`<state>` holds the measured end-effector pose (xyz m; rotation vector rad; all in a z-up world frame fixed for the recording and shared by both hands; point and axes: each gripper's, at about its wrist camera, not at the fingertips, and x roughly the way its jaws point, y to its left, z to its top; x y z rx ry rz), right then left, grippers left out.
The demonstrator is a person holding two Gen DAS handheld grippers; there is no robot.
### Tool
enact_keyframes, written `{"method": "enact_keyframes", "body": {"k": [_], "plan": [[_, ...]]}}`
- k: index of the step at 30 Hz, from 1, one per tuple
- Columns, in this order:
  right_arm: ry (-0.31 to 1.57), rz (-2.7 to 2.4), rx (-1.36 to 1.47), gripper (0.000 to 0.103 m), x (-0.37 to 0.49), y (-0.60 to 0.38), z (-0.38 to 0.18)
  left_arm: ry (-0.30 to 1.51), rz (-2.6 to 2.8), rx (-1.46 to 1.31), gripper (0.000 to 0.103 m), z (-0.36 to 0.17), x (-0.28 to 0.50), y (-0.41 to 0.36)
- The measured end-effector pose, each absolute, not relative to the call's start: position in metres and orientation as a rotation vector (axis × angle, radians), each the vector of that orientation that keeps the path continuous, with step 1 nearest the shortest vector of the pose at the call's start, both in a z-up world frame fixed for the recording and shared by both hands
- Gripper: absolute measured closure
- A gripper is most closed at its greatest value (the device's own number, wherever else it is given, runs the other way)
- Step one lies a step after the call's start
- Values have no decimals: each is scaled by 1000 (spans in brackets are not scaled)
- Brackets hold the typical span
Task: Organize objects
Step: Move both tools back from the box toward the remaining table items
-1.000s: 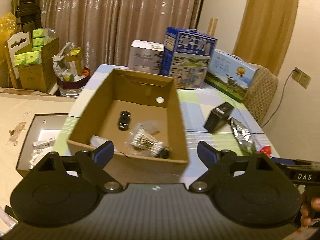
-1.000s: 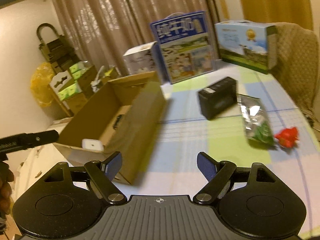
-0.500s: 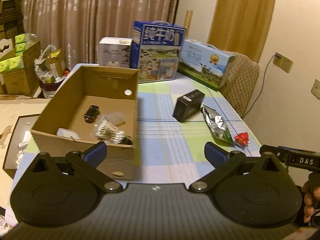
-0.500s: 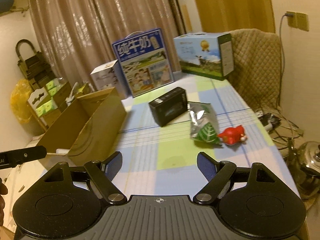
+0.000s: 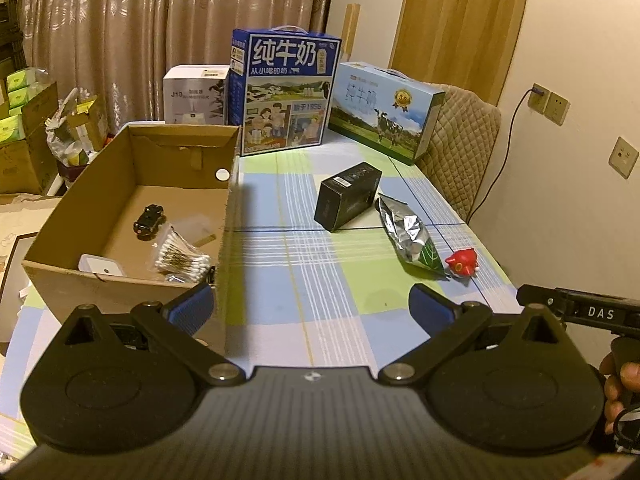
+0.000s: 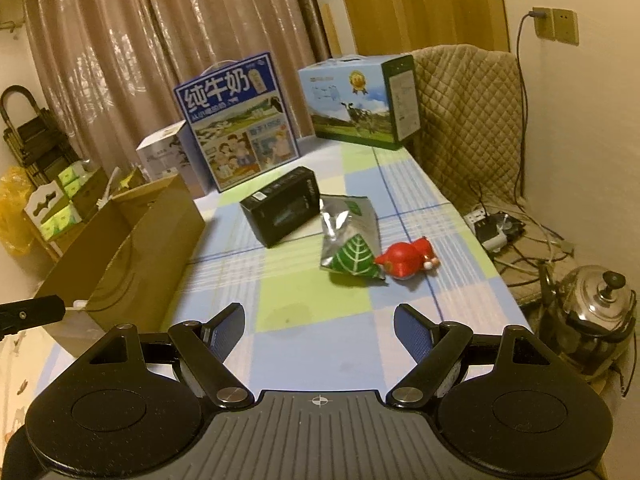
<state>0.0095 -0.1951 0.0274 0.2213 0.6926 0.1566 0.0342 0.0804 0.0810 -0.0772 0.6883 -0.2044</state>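
Note:
An open cardboard box (image 5: pixel 92 216) (image 6: pixel 132 248) sits at the table's left; inside lie a small black toy car (image 5: pixel 149 217), a bag of cotton swabs (image 5: pixel 180 256) and a white case (image 5: pixel 100 266). On the checked tablecloth lie a black box (image 5: pixel 347 195) (image 6: pixel 282 206), a silver foil pouch (image 5: pixel 406 234) (image 6: pixel 350 236) and a red toy (image 5: pixel 462 261) (image 6: pixel 406 259). My left gripper (image 5: pixel 310 306) is open and empty above the table's near edge beside the cardboard box. Open and empty too, my right gripper (image 6: pixel 319 330) hangs short of the pouch and red toy.
Two milk cartons (image 5: pixel 286 92) (image 5: pixel 384 108) and a white box (image 5: pixel 196 94) stand at the table's far end. A quilted chair (image 6: pixel 468 104) is at the right, with a kettle (image 6: pixel 592 312) and cables on the floor. Stacked boxes stand at the left.
Both cameras have swung right, away from the cardboard box toward the black box, pouch and red toy. Both grippers stay open and empty.

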Motion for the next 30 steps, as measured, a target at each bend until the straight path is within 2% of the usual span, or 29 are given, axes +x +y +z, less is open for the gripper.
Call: {"method": "enact_keyframes", "body": {"k": [17, 30], "plan": [[692, 109, 209, 24, 21, -225, 22, 714, -261, -45, 1, 72, 52, 52], [721, 216, 58, 24, 78, -254, 12, 735, -314, -18, 1, 56, 96, 19]]}}
